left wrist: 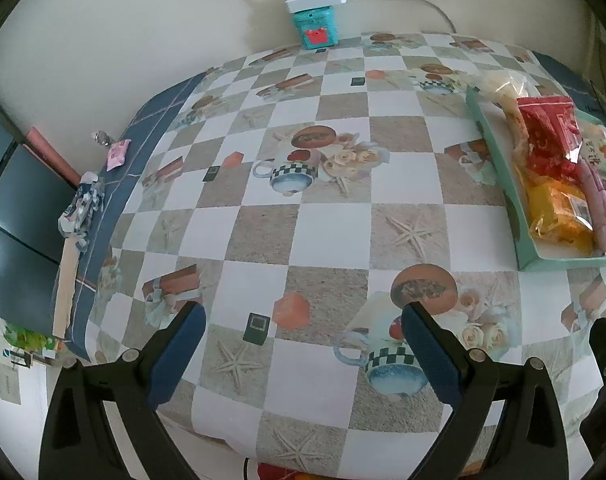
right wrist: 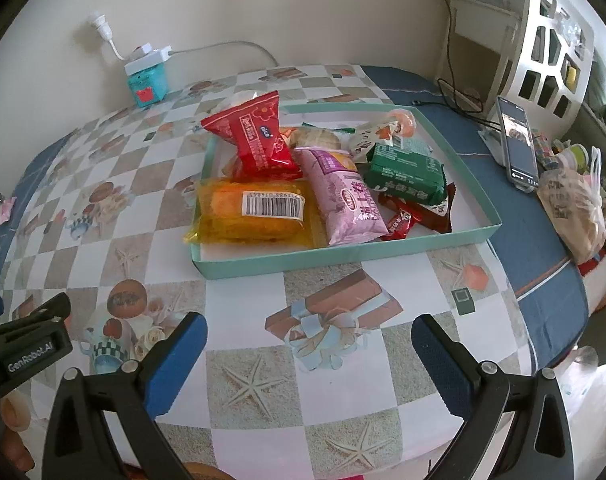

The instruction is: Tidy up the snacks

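While the snacks sit piled in a shallow teal tray point(right wrist: 343, 258) on the table, both grippers hang over the near part of the checked tablecloth point(right wrist: 263, 336) with nothing between their fingers. Inside the tray, a red packet point(right wrist: 259, 140) leans at the far left, on top of a yellow packet with a barcode point(right wrist: 251, 212) that overhangs the tray's near left corner. A pink packet point(right wrist: 347, 200) lies to the right of the yellow one, a green packet point(right wrist: 407, 172) further right, and small dark red wrappers point(right wrist: 419, 212) rest near the green one. A few pale packets lie at the far side of the tray.

The right gripper point(right wrist: 309, 348) has its blue-padded fingers spread wide, nearer than the tray. The left gripper point(left wrist: 303, 336) is likewise spread wide over bare cloth, with the tray well off to its right.

Against the far wall stands a small teal box point(right wrist: 149, 86) with a white power strip point(right wrist: 147, 58) on top. A phone point(right wrist: 517, 144) stands propped to the right of the tray, and a bulging plastic bag point(right wrist: 575, 204) lies beyond it.
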